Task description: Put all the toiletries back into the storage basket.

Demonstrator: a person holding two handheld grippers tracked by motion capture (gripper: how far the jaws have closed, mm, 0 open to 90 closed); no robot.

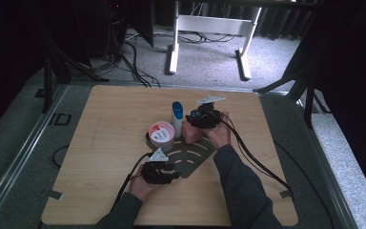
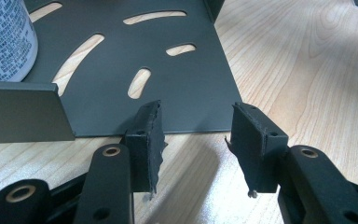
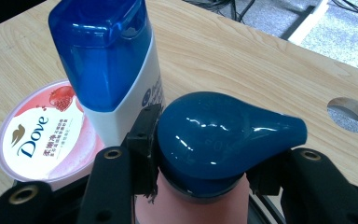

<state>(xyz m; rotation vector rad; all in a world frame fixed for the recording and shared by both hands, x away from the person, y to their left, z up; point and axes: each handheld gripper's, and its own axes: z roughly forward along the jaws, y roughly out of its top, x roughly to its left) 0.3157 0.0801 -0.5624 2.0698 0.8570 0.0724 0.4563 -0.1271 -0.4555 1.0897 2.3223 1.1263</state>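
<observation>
- The right gripper (image 1: 196, 125) sits at about one o'clock from the table's middle in the high view, held from behind by the person's right hand (image 1: 219, 131).
- In the right gripper view its two black pads (image 3: 144, 140) press on either side of a pink bottle (image 3: 191, 205) just under that bottle's dark blue cap (image 3: 214, 135); the jaws stand about half open, clamped on the bottle.
- The cap's spout points toward three o'clock in that view.
- A white bottle with a blue lid (image 3: 107, 60) stands upright just beside the pink bottle, at eleven o'clock from it.
- A round Dove tub (image 3: 46, 135) with a pink-and-white lid sits at nine o'clock from the pink bottle, close against the white bottle.
- All three stand on a dark metal rack (image 1: 193, 157) with curved slots, lying on the wooden table (image 1: 105, 124).
- The left gripper (image 1: 169, 174) rests at seven o'clock from the rack, in the left hand (image 1: 140, 188).
- In the left gripper view its jaws stand about half open with nothing between them, the tips right at the rack's near edge (image 2: 177, 93).
</observation>
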